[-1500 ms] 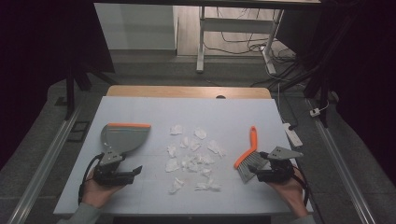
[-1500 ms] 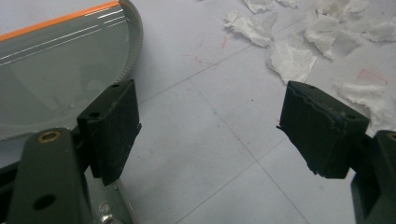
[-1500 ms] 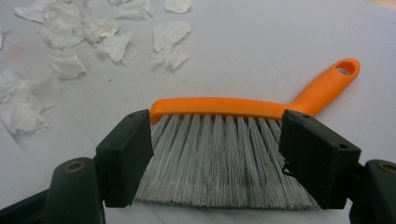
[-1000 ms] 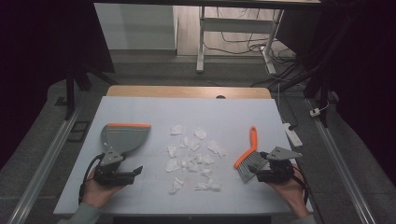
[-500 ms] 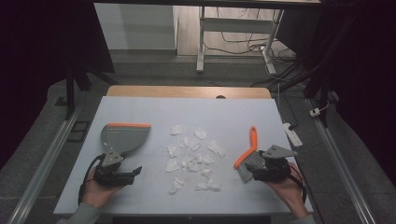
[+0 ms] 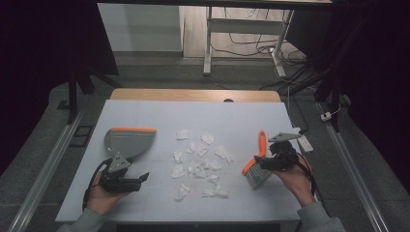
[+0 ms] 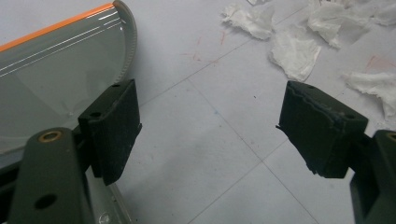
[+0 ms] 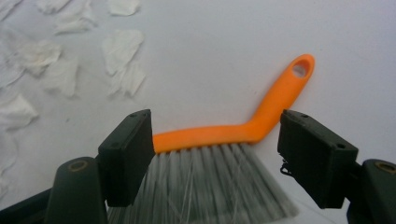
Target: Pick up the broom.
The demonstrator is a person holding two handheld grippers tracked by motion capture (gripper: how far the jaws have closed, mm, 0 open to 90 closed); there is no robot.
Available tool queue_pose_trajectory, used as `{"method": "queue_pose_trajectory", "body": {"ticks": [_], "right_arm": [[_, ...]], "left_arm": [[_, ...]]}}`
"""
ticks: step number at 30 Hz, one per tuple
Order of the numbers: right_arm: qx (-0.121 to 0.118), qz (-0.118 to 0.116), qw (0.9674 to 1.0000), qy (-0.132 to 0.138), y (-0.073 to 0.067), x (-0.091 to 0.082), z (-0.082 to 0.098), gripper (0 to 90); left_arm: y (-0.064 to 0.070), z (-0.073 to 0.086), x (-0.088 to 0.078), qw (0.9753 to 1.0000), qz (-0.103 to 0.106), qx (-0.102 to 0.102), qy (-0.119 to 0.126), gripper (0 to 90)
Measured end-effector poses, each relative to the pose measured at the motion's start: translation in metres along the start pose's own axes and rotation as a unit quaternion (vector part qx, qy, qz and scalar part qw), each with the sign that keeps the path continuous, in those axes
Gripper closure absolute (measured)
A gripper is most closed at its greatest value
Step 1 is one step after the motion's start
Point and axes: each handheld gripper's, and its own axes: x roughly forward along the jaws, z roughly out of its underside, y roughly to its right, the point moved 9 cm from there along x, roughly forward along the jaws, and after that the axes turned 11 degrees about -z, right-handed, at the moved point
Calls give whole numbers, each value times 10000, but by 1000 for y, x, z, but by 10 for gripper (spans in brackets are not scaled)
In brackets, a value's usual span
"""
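A grey dustpan point(image 6: 129, 141) with an orange front lip lies at the table's left; its pan point(image 7: 46, 79) fills the left of the left gripper view. My left gripper point(image 6: 140, 179) sits just in front of it, open point(image 7: 210, 140), over bare table. Several crumpled white paper scraps point(image 6: 198, 162) are scattered mid-table, some at the top right point(image 7: 294, 51). An orange-handled brush point(image 6: 261, 145) with grey bristles point(image 8: 210, 186) lies at the right. My right gripper point(image 6: 265, 164) hovers open point(image 8: 215, 154) over the brush head, one jaw on each side, and the handle point(image 8: 266, 116) runs away beyond them.
The white table top point(image 6: 232, 116) has a wooden strip along its far edge. A small white object point(image 6: 304, 141) lies near the right edge, close behind my right gripper. Metal rails run along both sides of the table on the floor.
My right gripper has moved slightly forward and up over the brush head. The left gripper, dustpan and scraps have not moved.
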Motion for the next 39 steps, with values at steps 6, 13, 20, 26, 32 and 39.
{"method": "queue_pose_trajectory", "body": {"ticks": [6,13,20,26,32,39], "right_arm": [[423,246,9974,-536,19,15,-15,278],[1088,439,9872,-1083,45,34,-14,293],[1680,495,9723,-1546,59,47,-4,325],[1918,508,9644,-1750,61,57,-2,359],[2087,542,9559,-1992,60,64,5,422],[2196,758,9478,-2183,55,71,5,559]], "left_arm": [[0,1,-2,10000,-29,60,33,214],[-2,2,-2,10000,-49,15,35,215],[1,3,-3,10000,-40,45,33,214],[-3,4,-3,10000,-57,-9,34,221],[-1,4,-2,10000,-50,20,19,220],[-2,4,-2,10000,-85,11,-2,220]]}}
